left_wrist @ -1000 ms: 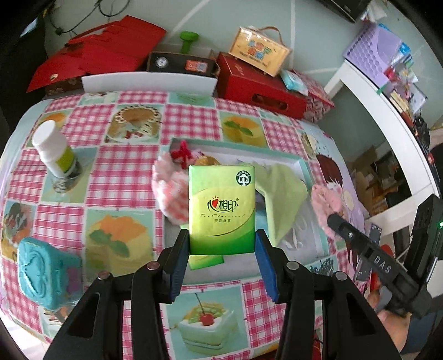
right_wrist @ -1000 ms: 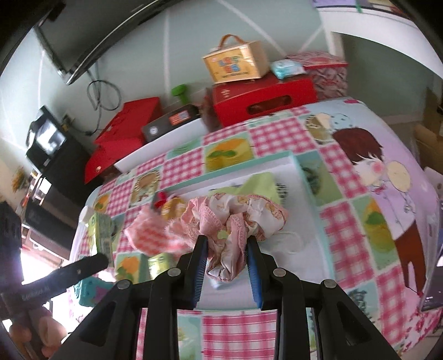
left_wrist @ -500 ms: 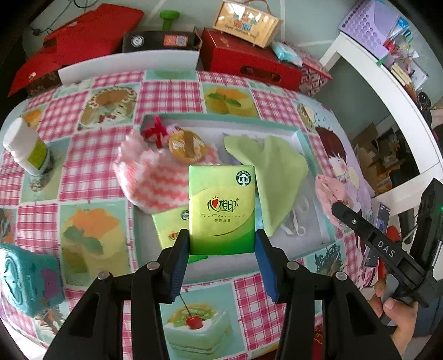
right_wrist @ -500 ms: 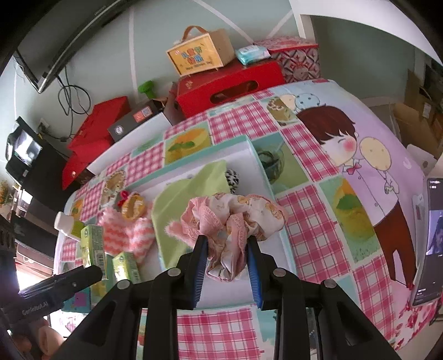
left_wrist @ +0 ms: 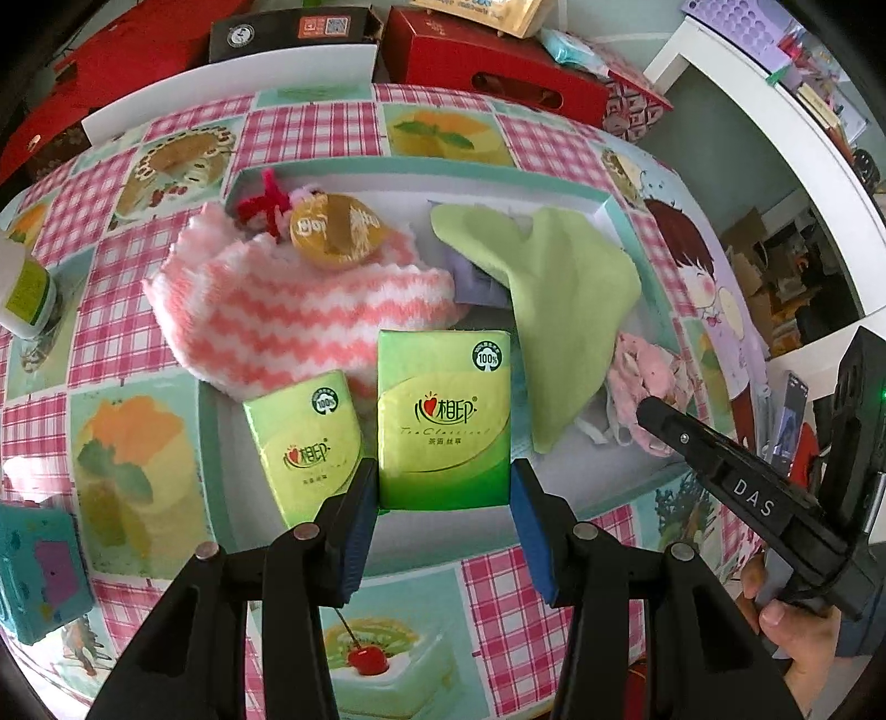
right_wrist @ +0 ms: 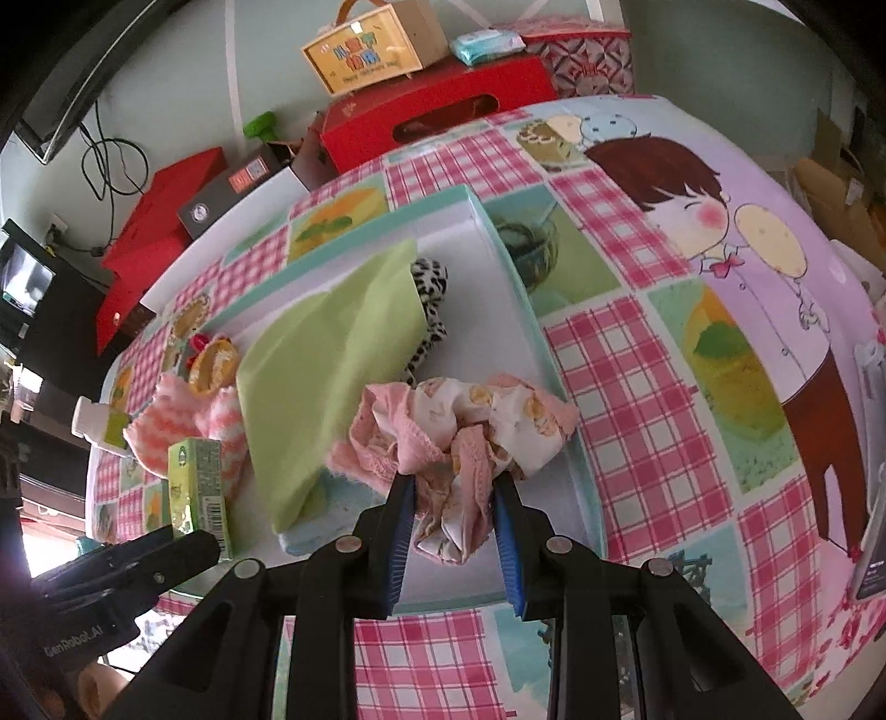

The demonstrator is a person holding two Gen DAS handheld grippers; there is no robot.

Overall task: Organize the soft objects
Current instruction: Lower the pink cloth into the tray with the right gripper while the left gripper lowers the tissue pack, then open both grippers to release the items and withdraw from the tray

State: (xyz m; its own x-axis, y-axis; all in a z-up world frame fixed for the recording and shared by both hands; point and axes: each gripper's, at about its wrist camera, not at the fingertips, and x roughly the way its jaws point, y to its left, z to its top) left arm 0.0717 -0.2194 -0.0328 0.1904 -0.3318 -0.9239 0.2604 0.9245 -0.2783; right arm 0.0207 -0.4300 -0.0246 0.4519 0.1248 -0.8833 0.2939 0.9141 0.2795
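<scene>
My left gripper (left_wrist: 443, 487) is shut on a green tissue pack (left_wrist: 443, 415) and holds it over the front of the shallow teal-rimmed tray (left_wrist: 221, 487). A second green tissue pack (left_wrist: 304, 437) lies in the tray just left of it. My right gripper (right_wrist: 451, 487) is shut on a crumpled pink patterned cloth (right_wrist: 470, 421), low over the tray's right part (right_wrist: 531, 310). In the tray lie a pink-and-white striped cloth (left_wrist: 299, 315), a green cloth (left_wrist: 559, 288) and a leopard-print piece (right_wrist: 429, 293). The held pack also shows in the right wrist view (right_wrist: 199, 487).
A white bottle (left_wrist: 25, 293) stands at the table's left. A teal box (left_wrist: 39, 581) sits at the front left. Red boxes (left_wrist: 498, 77) and a black box (left_wrist: 288, 30) line the far edge. A phone (right_wrist: 872, 498) lies at the right edge.
Both grippers have moved forward and down toward the tray. The held tissue pack is now beside the pack in the tray, and the pink cloth is lower over the tray's right side.
</scene>
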